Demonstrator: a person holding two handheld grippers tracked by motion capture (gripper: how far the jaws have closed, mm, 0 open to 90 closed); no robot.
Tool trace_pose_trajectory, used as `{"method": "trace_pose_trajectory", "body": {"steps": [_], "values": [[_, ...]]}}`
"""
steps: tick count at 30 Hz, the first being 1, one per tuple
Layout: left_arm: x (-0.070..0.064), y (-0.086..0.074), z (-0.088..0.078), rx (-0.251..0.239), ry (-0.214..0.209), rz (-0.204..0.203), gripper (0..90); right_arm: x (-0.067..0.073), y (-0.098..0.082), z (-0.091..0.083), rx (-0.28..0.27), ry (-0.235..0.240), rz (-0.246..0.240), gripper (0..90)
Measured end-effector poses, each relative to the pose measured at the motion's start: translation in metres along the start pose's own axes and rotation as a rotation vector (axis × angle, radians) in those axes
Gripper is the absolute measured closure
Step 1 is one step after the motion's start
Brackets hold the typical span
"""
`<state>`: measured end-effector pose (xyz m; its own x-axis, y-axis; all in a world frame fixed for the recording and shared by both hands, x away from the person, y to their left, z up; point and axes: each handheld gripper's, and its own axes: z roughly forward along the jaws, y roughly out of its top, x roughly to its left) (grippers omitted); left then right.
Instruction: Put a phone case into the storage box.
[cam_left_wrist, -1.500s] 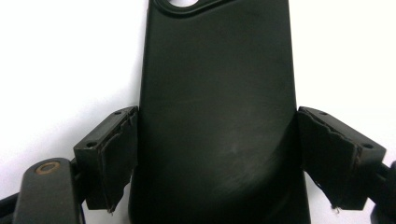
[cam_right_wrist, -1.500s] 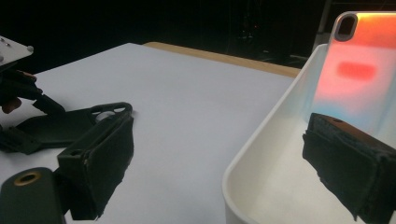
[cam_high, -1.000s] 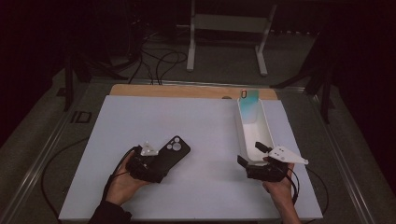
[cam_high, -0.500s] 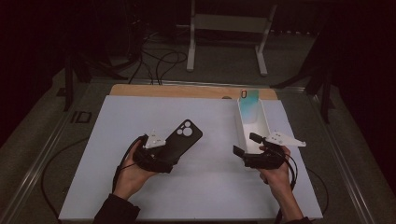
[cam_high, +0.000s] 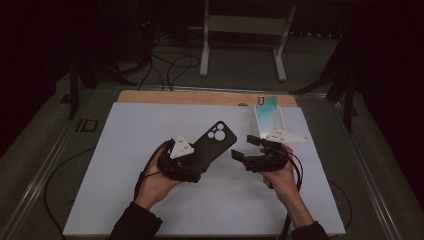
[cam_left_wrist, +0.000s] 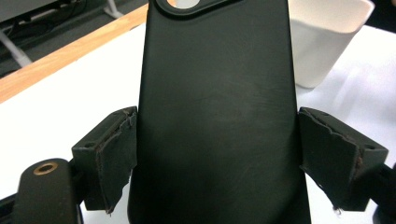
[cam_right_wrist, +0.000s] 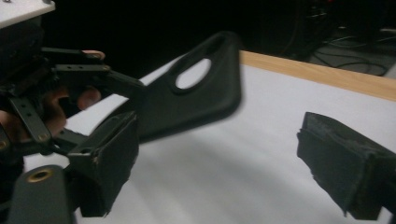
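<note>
High view: the left claw (cam_high: 196, 162) grips a black phone case (cam_high: 212, 145) above the white counter (cam_high: 125, 165), its long axis angled up toward the right claw (cam_high: 242, 156), just beside it, jaws wide and empty but just closing slightly. Left gripper view: pads (cam_left_wrist: 116, 154) clamp the case's (cam_left_wrist: 215, 116) edges. Right gripper view: the case (cam_right_wrist: 187, 98) hangs ahead, leftward.

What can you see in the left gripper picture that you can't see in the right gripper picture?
Left gripper view alone: a white bin behind, and the left gripper clamping the case's two sides.
Right gripper view alone: the person's fingers by that gripper, the case's camera cut-out, and the right gripper with nothing between its jaws, which have just closed a little.
Both: the black phone case, the white table and its wooden edge.
</note>
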<state>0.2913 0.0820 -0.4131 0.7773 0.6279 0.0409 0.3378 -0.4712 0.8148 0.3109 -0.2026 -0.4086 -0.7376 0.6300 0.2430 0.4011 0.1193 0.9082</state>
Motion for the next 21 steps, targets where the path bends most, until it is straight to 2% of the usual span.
{"method": "trace_pose_trajectory", "body": {"steps": [2,6,7,11,13,14,19,21], "values": [[-0.002,0.002,0.0,-0.008,-0.004,0.004,16.3,0.002,0.003,0.006,0.004,0.029,0.023,16.5],[-0.006,0.005,0.001,-0.029,-0.02,0.009,16.2,0.004,0.004,0.011,0.012,0.076,0.057,28.2],[-0.007,0.006,0.002,-0.031,-0.022,0.01,16.2,0.004,0.004,0.011,0.012,0.076,0.057,28.2],[-0.01,0.008,0.003,-0.049,-0.037,0.008,16.1,0.005,0.006,0.016,0.018,0.111,0.094,40.0],[-0.01,0.008,0.003,-0.049,-0.037,0.008,16.1,0.005,0.006,0.016,0.018,0.121,0.103,40.0],[-0.011,0.008,0.004,-0.048,-0.041,0.011,16.1,0.005,0.006,0.018,0.019,0.136,0.116,44.6],[-0.013,0.01,0.006,-0.057,-0.046,0.006,15.9,0.006,0.006,0.021,0.033,0.152,0.132,50.0],[-0.014,0.01,0.007,-0.055,-0.044,0.007,15.9,0.008,0.006,0.023,0.038,0.167,0.139,55.2]]}}
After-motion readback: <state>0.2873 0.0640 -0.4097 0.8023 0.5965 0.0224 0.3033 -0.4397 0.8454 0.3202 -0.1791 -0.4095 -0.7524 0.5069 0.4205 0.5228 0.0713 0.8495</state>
